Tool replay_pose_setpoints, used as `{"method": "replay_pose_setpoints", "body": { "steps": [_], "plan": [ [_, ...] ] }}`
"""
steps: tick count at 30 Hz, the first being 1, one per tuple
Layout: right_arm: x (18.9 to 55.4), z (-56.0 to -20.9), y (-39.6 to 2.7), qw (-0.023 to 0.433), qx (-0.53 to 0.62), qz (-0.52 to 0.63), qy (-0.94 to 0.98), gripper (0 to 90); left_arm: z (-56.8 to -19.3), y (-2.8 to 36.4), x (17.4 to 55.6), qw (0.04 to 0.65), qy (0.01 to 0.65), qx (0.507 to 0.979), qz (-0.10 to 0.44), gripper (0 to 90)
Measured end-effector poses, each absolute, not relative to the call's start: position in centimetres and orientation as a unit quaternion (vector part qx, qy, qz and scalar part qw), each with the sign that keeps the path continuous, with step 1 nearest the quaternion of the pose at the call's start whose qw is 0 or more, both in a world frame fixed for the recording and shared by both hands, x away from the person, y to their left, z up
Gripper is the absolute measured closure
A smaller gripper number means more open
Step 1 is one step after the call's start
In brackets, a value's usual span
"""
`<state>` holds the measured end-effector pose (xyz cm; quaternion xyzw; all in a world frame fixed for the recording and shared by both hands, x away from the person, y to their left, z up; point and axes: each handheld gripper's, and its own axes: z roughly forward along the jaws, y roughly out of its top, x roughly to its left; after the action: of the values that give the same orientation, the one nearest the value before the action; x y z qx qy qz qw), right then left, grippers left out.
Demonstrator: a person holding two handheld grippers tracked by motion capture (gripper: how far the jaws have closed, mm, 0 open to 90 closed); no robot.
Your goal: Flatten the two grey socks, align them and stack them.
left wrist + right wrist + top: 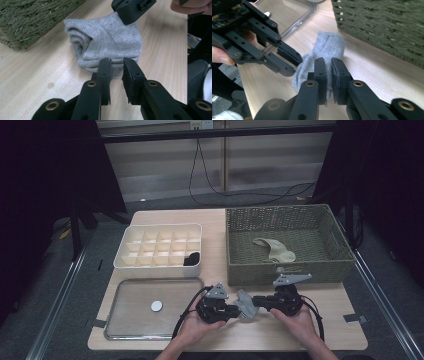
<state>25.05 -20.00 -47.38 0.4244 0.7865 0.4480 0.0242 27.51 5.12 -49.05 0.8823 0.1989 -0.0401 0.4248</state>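
Your left gripper [116,62] sits nearest the lens, its black jaws set a little apart with a narrow gap, tips just at the near edge of the grey sock [107,42] and, as far as I can tell, not pinching it. The sock lies on the pale wood table [32,75] directly ahead of those tips, soft ribbed knit, folded into a rounded bundle with a rolled opening on one side. Your right gripper [328,65] meets it from the opposite end, jaws nearly pressed together on a fold of the knit. You look to be mid-fold, or gathering the sock for lifting. Next, I'd judge, your left jaws need to close on cloth before anything lifts. Beyond the sock stands the olive woven basket [320,270], coarse and stiff, holding a beige sock [274,249].
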Motion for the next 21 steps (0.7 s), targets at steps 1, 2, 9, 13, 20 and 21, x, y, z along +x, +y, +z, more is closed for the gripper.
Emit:
{"method": "replay_pose_setpoints", "body": {
  "steps": [1, 2, 9, 13, 20, 21],
  "plan": [
    [25.0, -47.4, -19.9, 0.022, 0.424, 0.449, 0.786, 83.6, -49.1, 5.1, 27.5, 0.423, 0.198, 0.883, -0.04, 76.1],
    [25.0, -47.3, -19.7, 0.022, 0.42, 0.453, 0.786, 83.6, -49.1, 5.0, 27.5, 0.423, 0.199, 0.883, -0.039, 76.1],
    [24.6, -47.5, -18.3, 0.002, 0.401, 0.455, 0.795, 83.5, -49.5, 4.7, 27.7, 0.411, 0.195, 0.89, -0.038, 77.5],
    [24.5, -47.9, -17.7, -0.014, 0.392, 0.458, 0.798, 83.5, -49.6, 4.8, 27.7, 0.404, 0.194, 0.893, -0.04, 79.0],
    [24.4, -48.6, -16.5, -0.026, 0.386, 0.439, 0.811, 83.8, -49.7, 5.6, 28.2, 0.392, 0.207, 0.895, -0.042, 79.6],
    [24.4, -48.8, -16.4, -0.027, 0.387, 0.436, 0.812, 83.8, -49.7, 5.7, 28.2, 0.393, 0.209, 0.894, -0.045, 79.5]
  ]
}}
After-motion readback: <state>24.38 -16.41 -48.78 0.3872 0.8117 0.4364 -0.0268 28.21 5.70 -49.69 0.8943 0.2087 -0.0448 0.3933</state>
